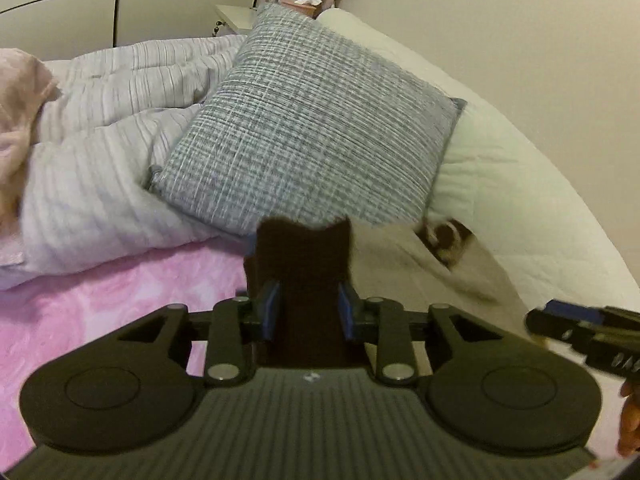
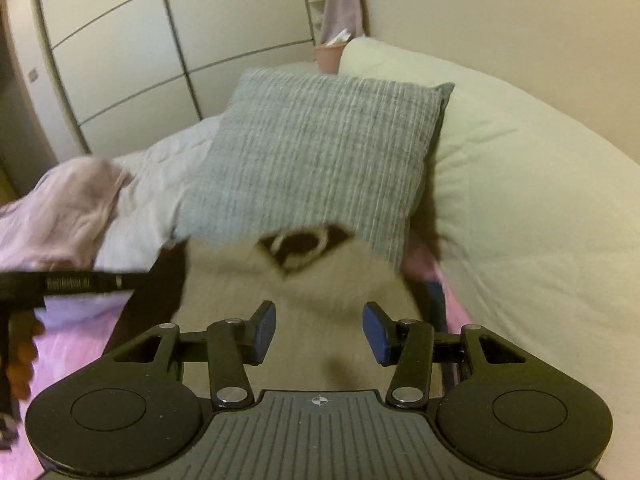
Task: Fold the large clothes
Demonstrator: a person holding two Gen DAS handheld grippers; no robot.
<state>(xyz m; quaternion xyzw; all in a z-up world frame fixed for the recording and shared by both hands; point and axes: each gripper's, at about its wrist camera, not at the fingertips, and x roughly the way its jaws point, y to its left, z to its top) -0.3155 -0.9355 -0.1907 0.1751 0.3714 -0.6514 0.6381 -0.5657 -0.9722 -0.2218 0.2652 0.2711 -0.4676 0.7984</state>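
On the bed, over a pink sheet (image 1: 100,312), the left tongs (image 1: 308,304) are clenched on a dark brown fold of cloth (image 1: 304,256) standing up between their blue pads. The right tongs (image 2: 320,334) hang released above the beige garment (image 2: 304,320), whose brown neckline lies just before a grey woven cushion (image 2: 320,152). Both views are blurred.

Left wrist view: mounted behind the left gripper (image 1: 306,280), aimed forward and downward across the bed (image 1: 100,312), close above it. Right wrist view: same mounting behind the right gripper (image 2: 320,332), same downward tilt. Shared by both: the pillow (image 1: 312,120), garment (image 1: 400,256), headboard (image 1: 500,168), wardrobe (image 1: 120,4). Each gripper visible at the other view's edge.
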